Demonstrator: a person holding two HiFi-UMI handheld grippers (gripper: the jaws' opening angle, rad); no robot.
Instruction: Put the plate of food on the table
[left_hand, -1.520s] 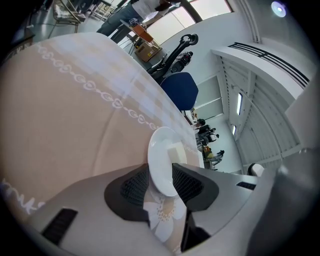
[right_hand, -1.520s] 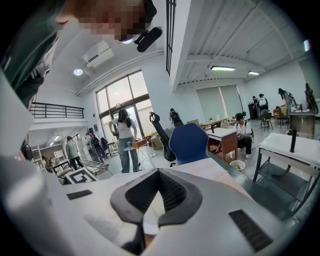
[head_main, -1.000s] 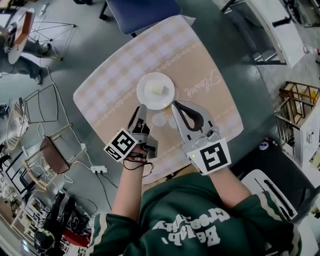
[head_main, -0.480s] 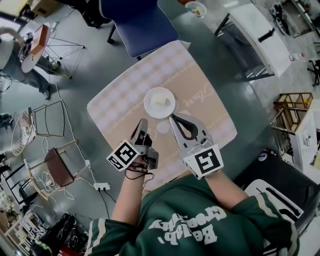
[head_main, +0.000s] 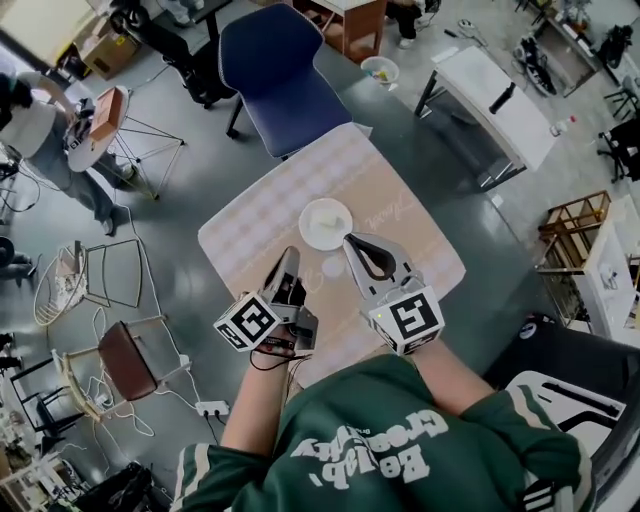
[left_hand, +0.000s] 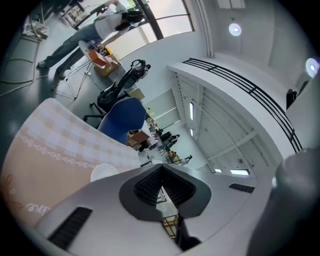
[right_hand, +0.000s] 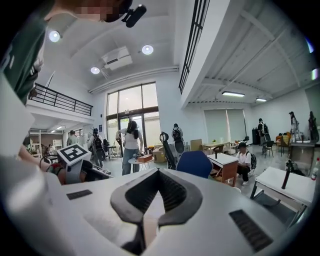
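Observation:
A white plate (head_main: 326, 222) with a pale piece of food rests on the checked tablecloth of the table (head_main: 270, 215), past both grippers. My left gripper (head_main: 291, 253) hangs over the table's near half, short of the plate, its jaws shut with nothing between them. My right gripper (head_main: 349, 240) is beside it, tips just short of the plate's near rim, also shut and empty. In the left gripper view the shut left gripper (left_hand: 161, 167) points over the plate (left_hand: 102, 172). The right gripper (right_hand: 158, 171) points up across the room.
A blue chair (head_main: 285, 75) stands at the table's far side. A white table (head_main: 490, 90) is at the upper right, a brown stool (head_main: 125, 360) and wire frames at the left. People stand farther off. A pale round thing (head_main: 333, 266) lies between the grippers.
The view has pulled back and up, so the table looks smaller. Both grippers have drawn away from the plate, which stays where it was on the cloth.

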